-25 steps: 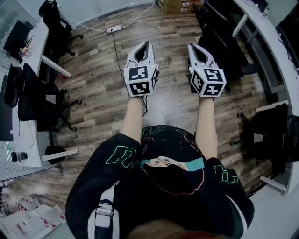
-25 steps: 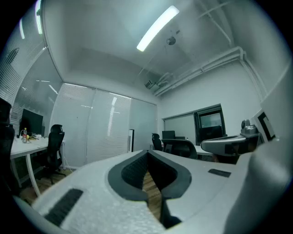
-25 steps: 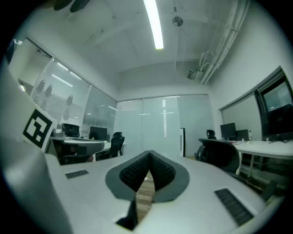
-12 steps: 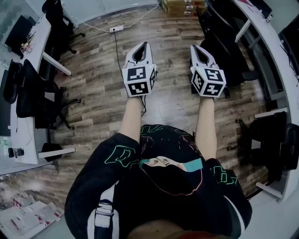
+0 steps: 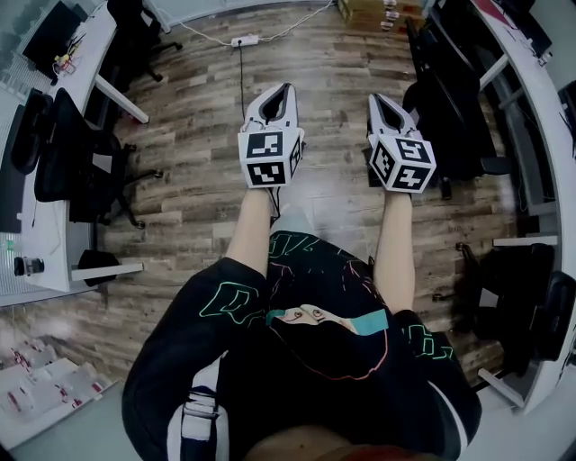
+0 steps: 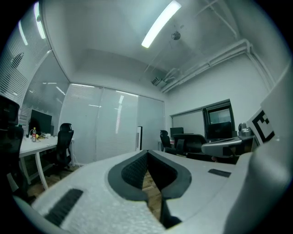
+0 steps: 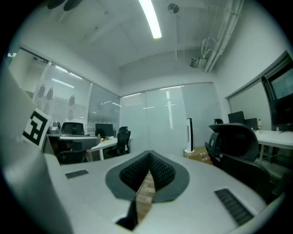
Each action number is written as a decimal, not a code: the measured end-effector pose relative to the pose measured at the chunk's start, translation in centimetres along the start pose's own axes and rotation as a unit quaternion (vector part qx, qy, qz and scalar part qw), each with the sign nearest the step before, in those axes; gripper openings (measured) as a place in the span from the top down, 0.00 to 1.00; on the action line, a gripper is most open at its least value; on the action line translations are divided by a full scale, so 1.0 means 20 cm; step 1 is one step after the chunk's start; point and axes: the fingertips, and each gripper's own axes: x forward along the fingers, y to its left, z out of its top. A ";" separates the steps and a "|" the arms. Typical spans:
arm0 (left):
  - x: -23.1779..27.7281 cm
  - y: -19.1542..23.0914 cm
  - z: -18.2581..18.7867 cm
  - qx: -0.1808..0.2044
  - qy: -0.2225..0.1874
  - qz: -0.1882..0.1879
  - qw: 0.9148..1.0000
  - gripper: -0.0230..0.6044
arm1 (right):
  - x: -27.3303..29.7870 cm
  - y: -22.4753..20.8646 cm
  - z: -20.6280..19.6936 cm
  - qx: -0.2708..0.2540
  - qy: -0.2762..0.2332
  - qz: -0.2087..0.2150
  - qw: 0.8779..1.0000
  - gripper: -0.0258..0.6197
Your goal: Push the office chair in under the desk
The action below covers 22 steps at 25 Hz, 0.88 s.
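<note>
Office chair (image 5: 450,99), black, stands out from the white desk (image 5: 540,85) just right of the right gripper (image 5: 374,97) — it and the left gripper (image 5: 285,88) are closed, empty — so a square, steady shove deskward seems best.

Open wooden floor (image 5: 189,153) straight down the middle, crossed only by a thin cable (image 5: 240,81) to a power strip (image 5: 245,40); hemmed along the left desk (image 5: 49,234) edge by black office chairs (image 5: 76,167), along the right desk (image 5: 540,81) edge by a tall office chair (image 5: 450,94), with cardboard boxes (image 5: 364,11) at the far end.
</note>
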 end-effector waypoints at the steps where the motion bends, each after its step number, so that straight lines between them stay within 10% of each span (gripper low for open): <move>1: 0.01 0.03 -0.03 -0.002 0.007 0.004 1.000 0.95 | 0.03 0.01 -0.02 0.002 0.005 0.005 1.000 0.95; 22: 0.86 0.50 -0.37 -0.025 0.096 0.008 0.995 0.95 | 1.02 -0.23 -0.29 0.057 0.079 0.007 0.995 0.95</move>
